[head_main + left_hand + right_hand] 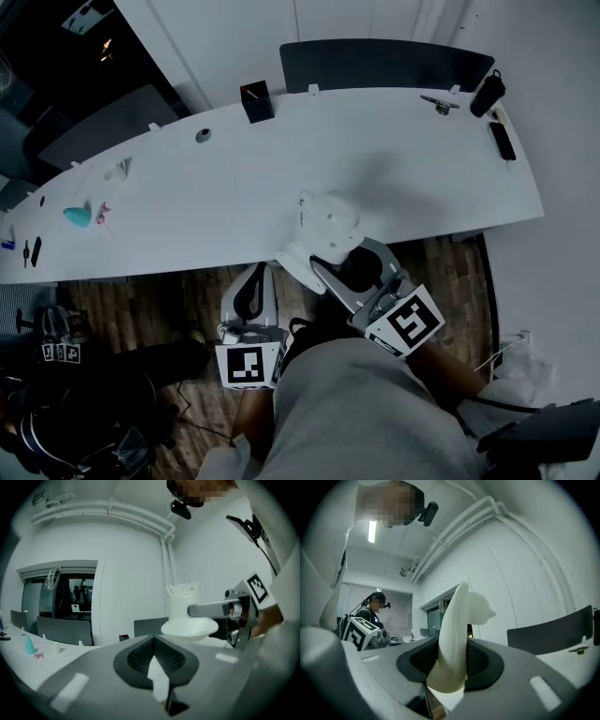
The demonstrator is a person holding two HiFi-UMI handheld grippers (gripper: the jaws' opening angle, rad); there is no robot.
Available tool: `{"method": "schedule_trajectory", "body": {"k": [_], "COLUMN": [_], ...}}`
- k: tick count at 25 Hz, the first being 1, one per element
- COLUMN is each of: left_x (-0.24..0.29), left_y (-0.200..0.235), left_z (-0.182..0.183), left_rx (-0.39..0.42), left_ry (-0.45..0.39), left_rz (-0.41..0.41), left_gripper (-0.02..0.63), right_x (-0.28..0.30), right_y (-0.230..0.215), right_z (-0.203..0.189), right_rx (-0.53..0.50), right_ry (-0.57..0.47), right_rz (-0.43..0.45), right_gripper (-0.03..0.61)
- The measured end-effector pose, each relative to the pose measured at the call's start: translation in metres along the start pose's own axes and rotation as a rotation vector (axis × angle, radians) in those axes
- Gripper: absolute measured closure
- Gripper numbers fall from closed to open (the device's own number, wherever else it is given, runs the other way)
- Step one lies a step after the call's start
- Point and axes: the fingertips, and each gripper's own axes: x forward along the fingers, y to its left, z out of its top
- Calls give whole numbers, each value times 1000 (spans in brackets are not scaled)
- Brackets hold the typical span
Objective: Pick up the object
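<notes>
White plastic object sits pinched by its rim in the right gripper fingers at the surface edge, while the left gripper fingers are clenched empty.

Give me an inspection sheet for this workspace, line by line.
Surface: white curved table, mostly bare.
Job's things: white moulded object, held by its dish-like rim at the table's near edge.
Clutter: black box, teal object, black flat device.
Grippers: left gripper shut, empty; right gripper shut on the white moulded object.
Cables: black cable low at the right of the head view.
Surroundings: wooden floor, dark panel behind the table, another person standing further off.
</notes>
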Motion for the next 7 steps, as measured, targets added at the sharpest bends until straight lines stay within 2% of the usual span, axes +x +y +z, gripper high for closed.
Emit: {"method": "schedule_trajectory", "body": {"k": [7], "left_x": [4], "left_y": [-7], "left_z": [6], "left_rx": [-8], "left_ry": [-27], "left_rz": [-23], "left_gripper": [614], "right_x": [0], "right_y": [-4], "right_z": [5], "right_rx": [-4], "right_ry": [6], "right_rz": [6], "right_gripper": [422]}}
